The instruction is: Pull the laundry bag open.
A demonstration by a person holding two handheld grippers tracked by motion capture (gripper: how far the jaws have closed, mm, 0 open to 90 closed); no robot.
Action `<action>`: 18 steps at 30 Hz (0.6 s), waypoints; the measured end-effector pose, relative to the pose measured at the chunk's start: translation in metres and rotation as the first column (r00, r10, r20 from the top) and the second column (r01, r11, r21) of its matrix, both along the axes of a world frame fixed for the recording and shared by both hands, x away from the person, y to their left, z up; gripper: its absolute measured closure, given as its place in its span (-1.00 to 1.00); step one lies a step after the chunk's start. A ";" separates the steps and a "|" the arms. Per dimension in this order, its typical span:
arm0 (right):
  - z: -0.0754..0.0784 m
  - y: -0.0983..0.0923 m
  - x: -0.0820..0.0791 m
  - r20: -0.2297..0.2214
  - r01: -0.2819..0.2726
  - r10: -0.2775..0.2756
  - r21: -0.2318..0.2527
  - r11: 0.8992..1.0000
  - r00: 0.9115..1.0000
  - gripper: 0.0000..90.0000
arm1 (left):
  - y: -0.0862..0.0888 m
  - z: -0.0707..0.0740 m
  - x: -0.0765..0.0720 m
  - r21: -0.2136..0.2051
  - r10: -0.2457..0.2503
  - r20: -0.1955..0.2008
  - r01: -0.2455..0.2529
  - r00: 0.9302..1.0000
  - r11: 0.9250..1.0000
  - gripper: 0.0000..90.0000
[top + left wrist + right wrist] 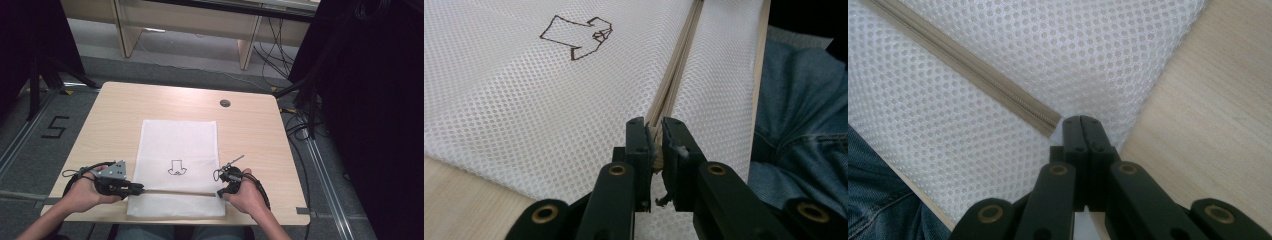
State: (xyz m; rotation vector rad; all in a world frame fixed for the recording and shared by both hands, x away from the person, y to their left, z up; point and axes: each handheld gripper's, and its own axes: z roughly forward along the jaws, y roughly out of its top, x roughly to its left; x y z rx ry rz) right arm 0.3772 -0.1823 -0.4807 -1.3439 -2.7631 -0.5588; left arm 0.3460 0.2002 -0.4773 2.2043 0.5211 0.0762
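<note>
A white mesh bag (177, 145) lies flat in the middle of the wooden table (110, 115), with a small shirt drawing (176, 167) on it. A beige zipper (175, 191) crosses its near end. My left gripper (141, 189) is at the zipper's left end. In the left gripper view the left gripper (655, 137) is shut on the beige zipper (674, 75). My right gripper (220, 192) is at the zipper's right end. In the right gripper view the right gripper (1081, 120) has its jaws pressed together on the mesh bag (1073, 50), just past the zipper (973, 65).
A round cable hole (225, 103) sits at the table's far right. The person's jeans (804, 100) are just beyond the near table edge. Black curtains, cables (300, 125) and a floor mark "5" (54, 127) surround the table.
</note>
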 end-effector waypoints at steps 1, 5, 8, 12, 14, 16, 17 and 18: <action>0.000 0.000 0.000 0.000 0.000 0.000 0.000 1.000 1.000 1.00 | 0.002 0.000 0.000 0.010 0.012 -0.004 -0.012 1.000 1.000 0.82; 0.000 0.000 0.000 0.001 0.000 0.000 0.000 1.000 1.000 1.00 | 0.005 -0.001 -0.001 -0.003 0.024 -0.012 -0.024 1.000 1.000 0.82; 0.000 0.000 0.000 0.000 0.000 0.000 0.000 1.000 1.000 1.00 | 0.009 -0.002 -0.002 0.004 0.037 -0.010 -0.037 0.999 0.999 0.82; 0.000 0.000 0.000 0.001 0.000 0.000 -0.002 1.000 1.000 1.00 | 0.016 -0.002 -0.001 0.002 0.046 0.000 -0.046 0.999 0.999 0.83; 0.000 0.000 0.000 -0.002 0.003 -0.003 -0.002 1.000 1.000 1.00 | 0.019 -0.003 -0.002 0.009 0.060 0.000 -0.060 0.998 0.998 0.82; 0.000 0.001 0.000 -0.002 0.004 -0.004 -0.003 1.000 1.000 1.00 | 0.019 -0.004 -0.003 -0.003 0.068 -0.011 -0.068 0.998 0.998 0.82; 0.000 0.001 0.000 -0.002 0.004 -0.004 -0.003 1.000 1.000 1.00 | 0.021 -0.003 -0.001 0.010 0.057 0.006 -0.057 0.998 0.998 0.82; 0.000 0.001 0.000 -0.003 0.004 -0.004 -0.004 1.000 1.000 1.00 | 0.022 -0.005 -0.003 0.011 0.077 -0.002 -0.077 0.997 0.997 0.82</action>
